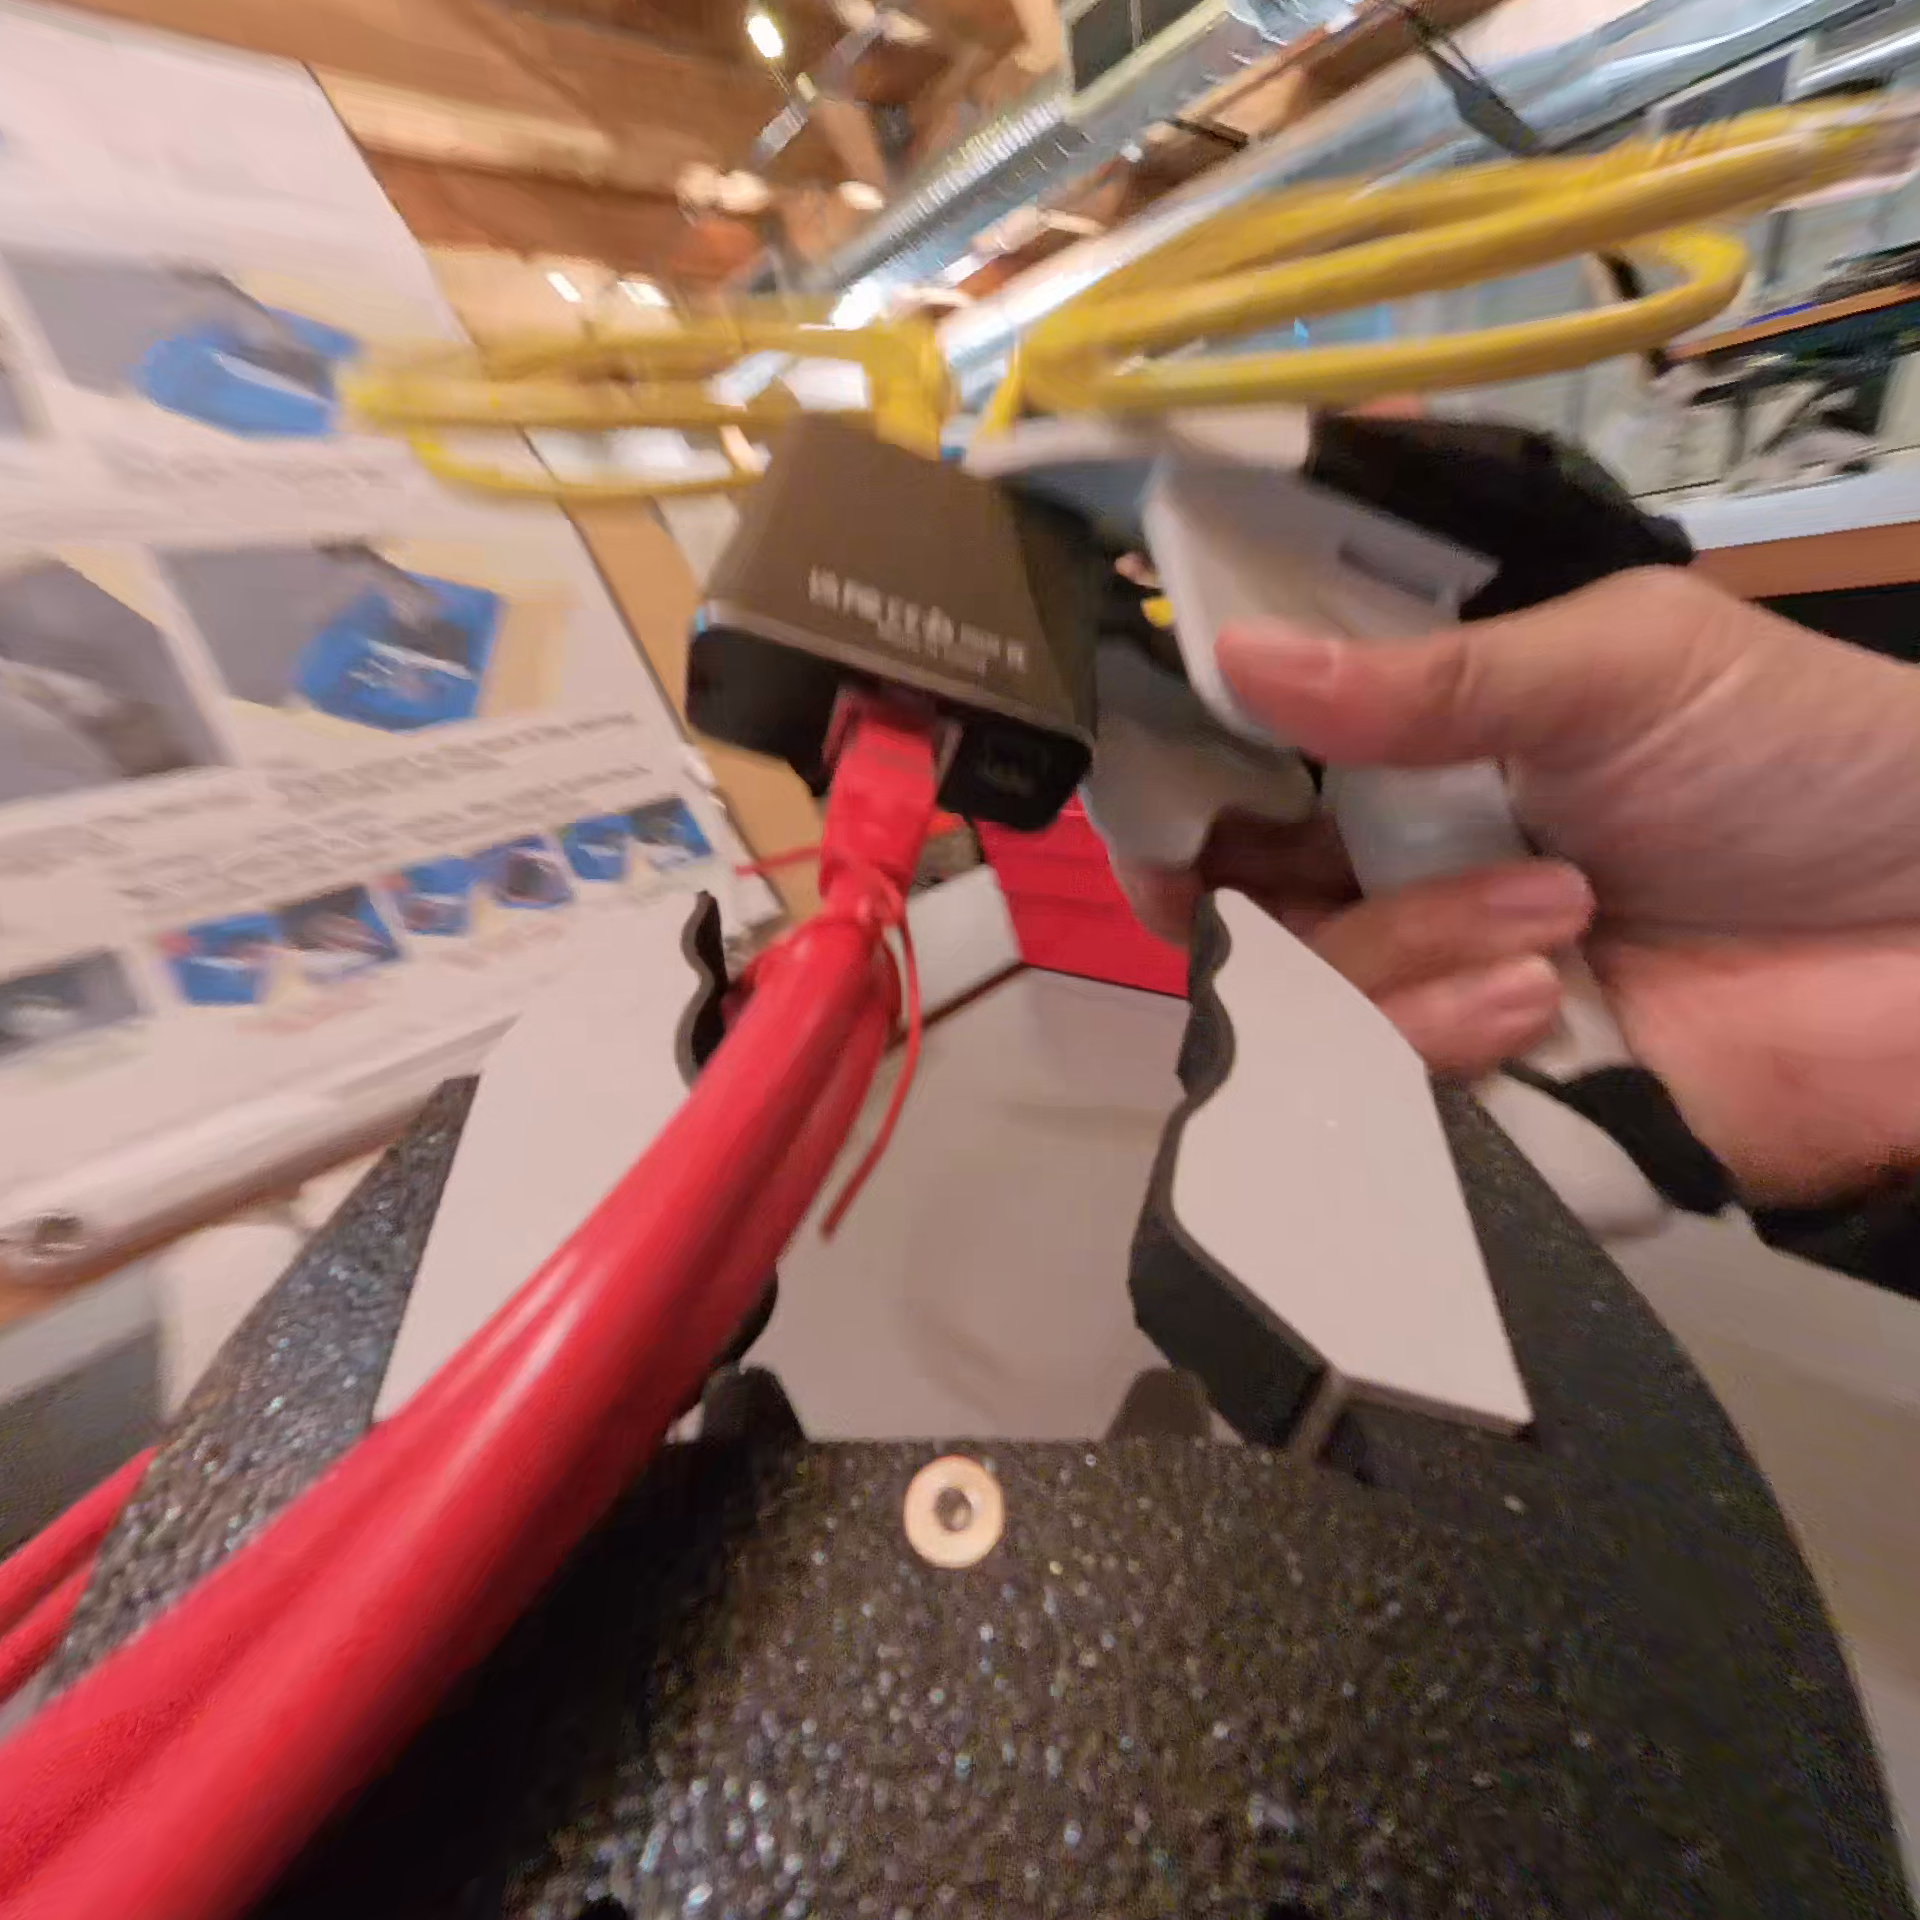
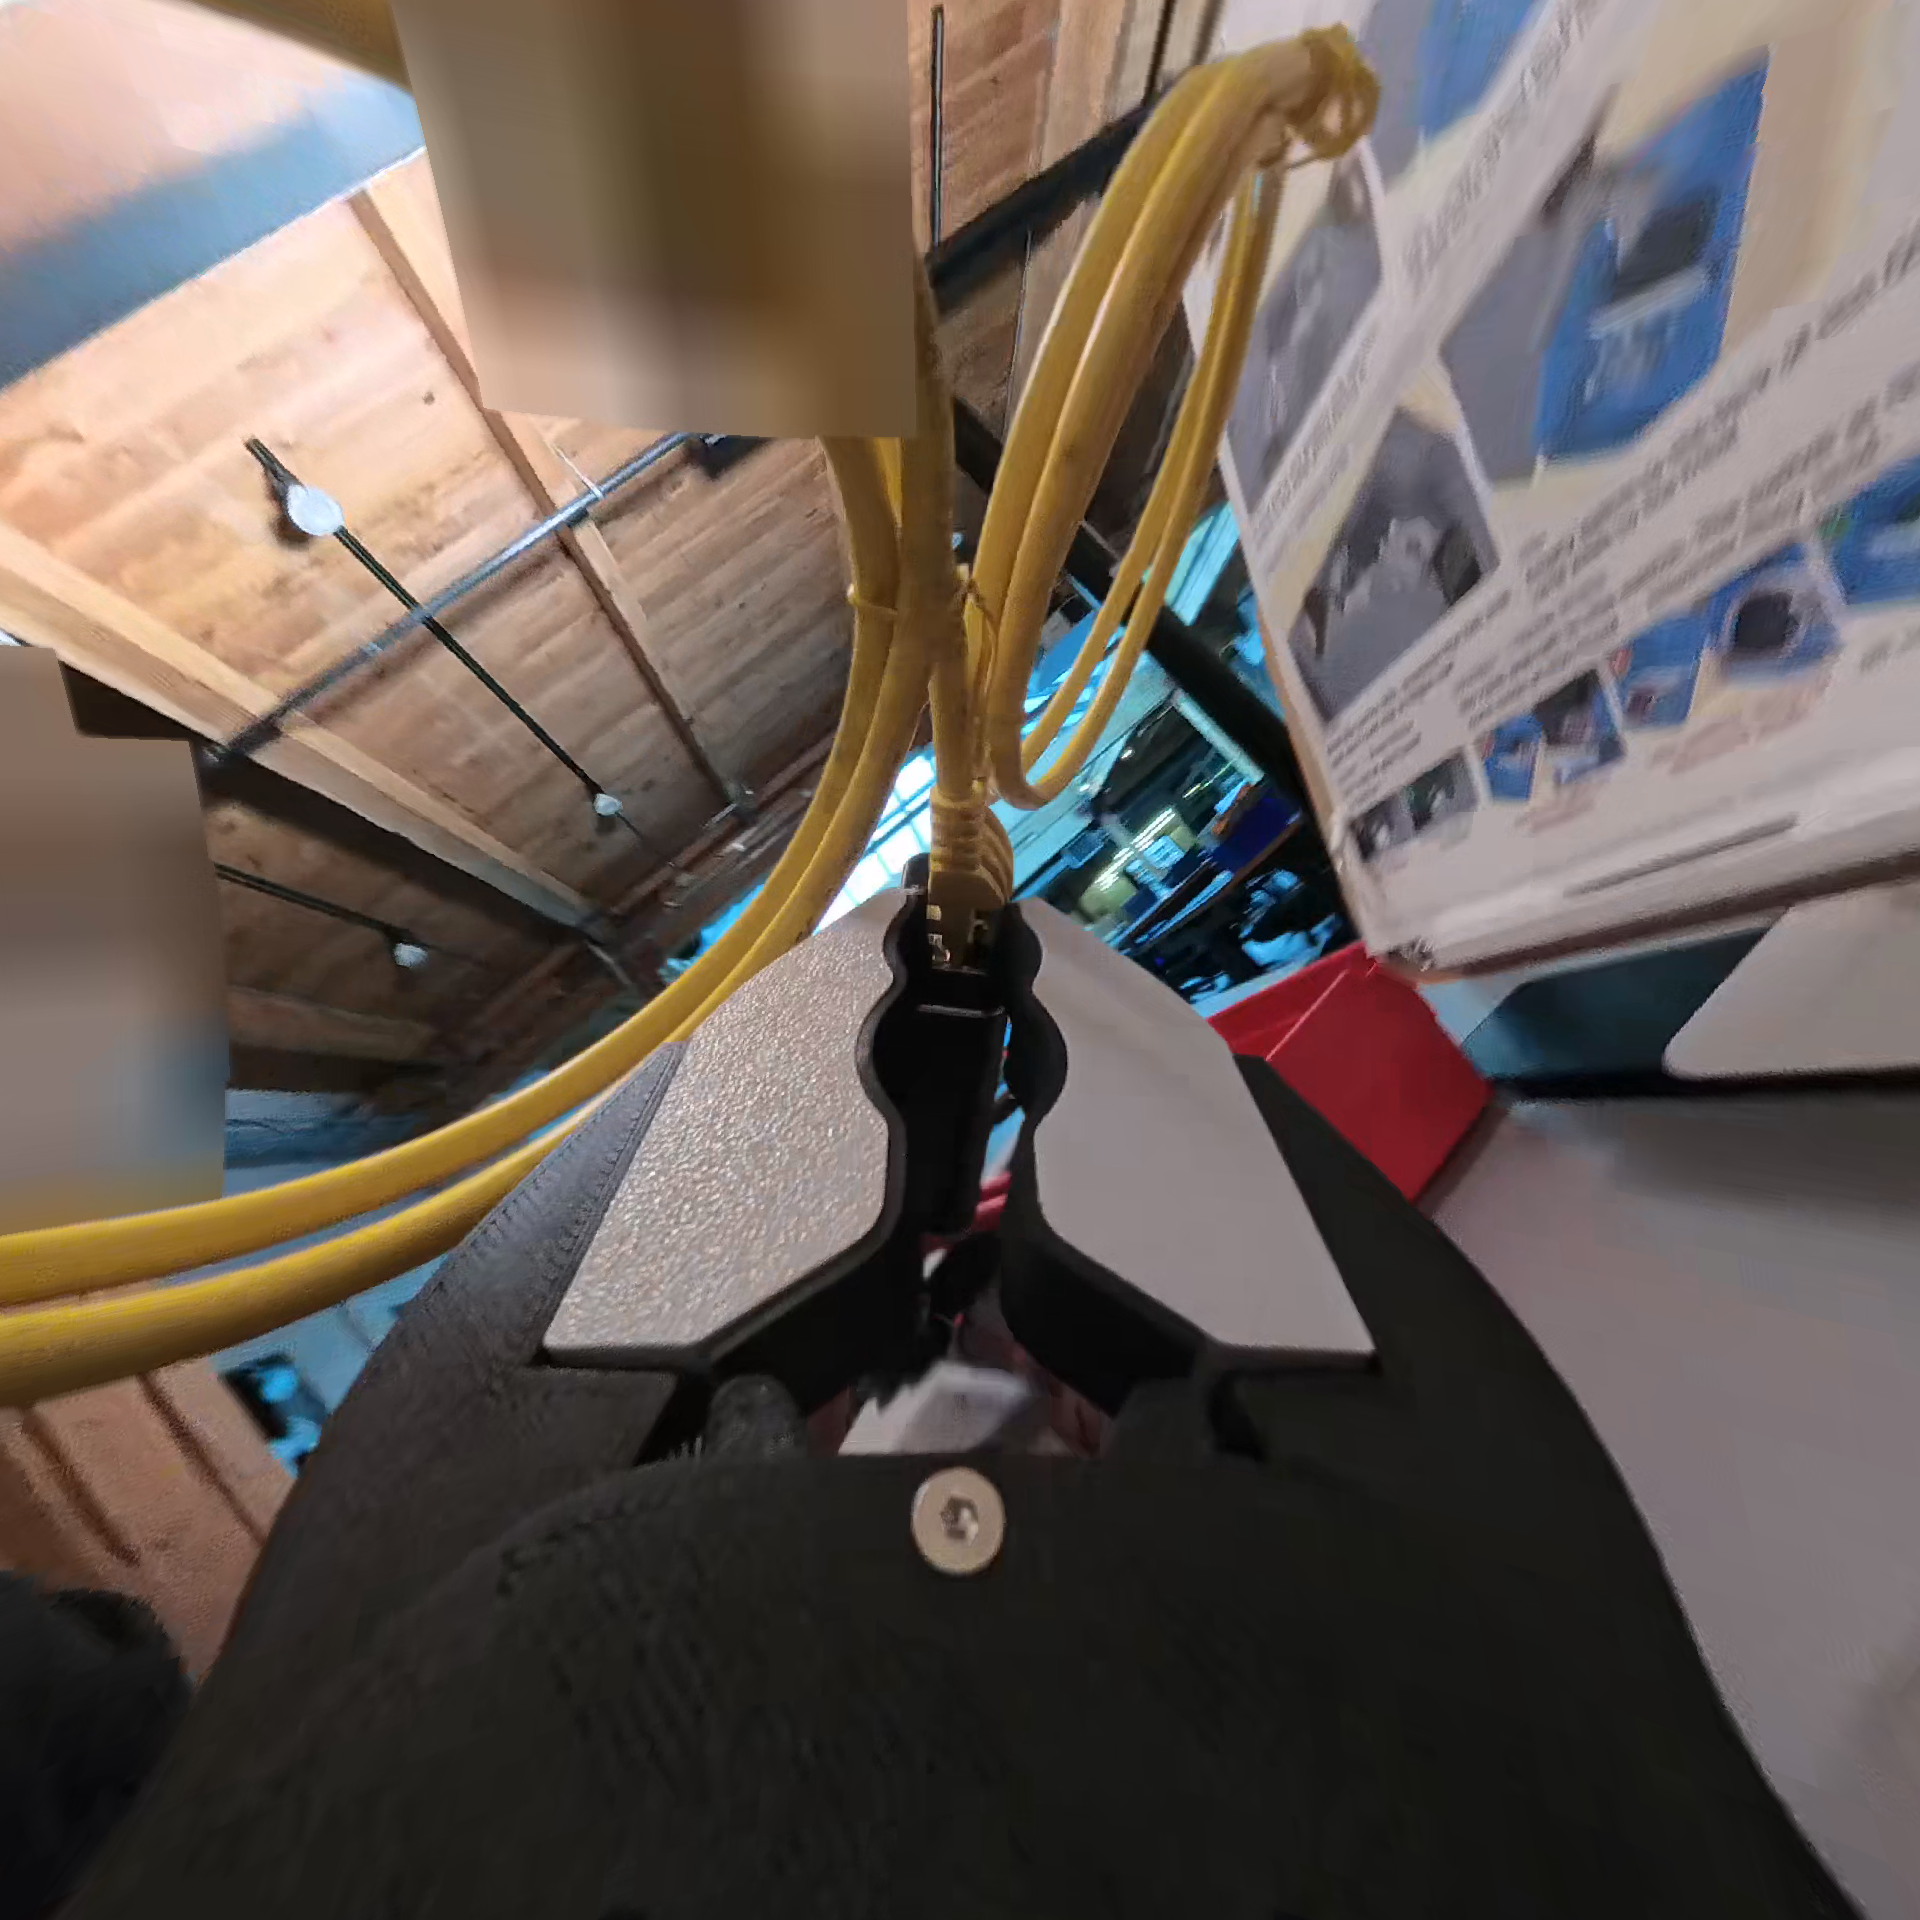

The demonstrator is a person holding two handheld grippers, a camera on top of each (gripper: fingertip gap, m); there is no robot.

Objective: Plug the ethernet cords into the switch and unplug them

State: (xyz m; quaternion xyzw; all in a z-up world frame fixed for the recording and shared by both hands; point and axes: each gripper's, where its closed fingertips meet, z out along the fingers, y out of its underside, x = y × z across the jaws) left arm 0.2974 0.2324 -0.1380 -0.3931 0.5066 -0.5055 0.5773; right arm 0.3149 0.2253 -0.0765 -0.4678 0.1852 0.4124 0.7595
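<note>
Right now the little black switch [image 1: 894, 613] is hanging up in the air, not sitting on any table, and the right gripper [image 2: 961, 997] is pinching it tight by its thin side, with both fingers pressed onto the box. In the left wrist view a hand [image 1: 1621, 883] is squeezing that gripper's handle. A red cord [image 1: 582, 1278] is sitting in one hole on the near side of the switch, and a yellow cord [image 2: 961, 831] is sitting in the far side. The left gripper [image 1: 951, 997] is standing spread open, and the red cord is running past its left finger [image 1: 717, 987], maybe just touching it; the fingers are not squeezing it. The switch looks small and light and hard, so it is probably easy to hold, but its smooth shell could slip or turn if a cord gets pulled sideways. The cords look bendy and springy, and each one is tied into a loop with a thin tie [image 1: 894, 1049], so they are likely to swing and tug. The best place to grab the red cord looks like the fat red plug [image 1: 883, 790] right by the switch, not the soft long part. The plug probably has a tiny clip that wants pressing first, and that clip may snap if it is yanked. A big blurry poster board [image 1: 260, 623] is standing close on the left.
</note>
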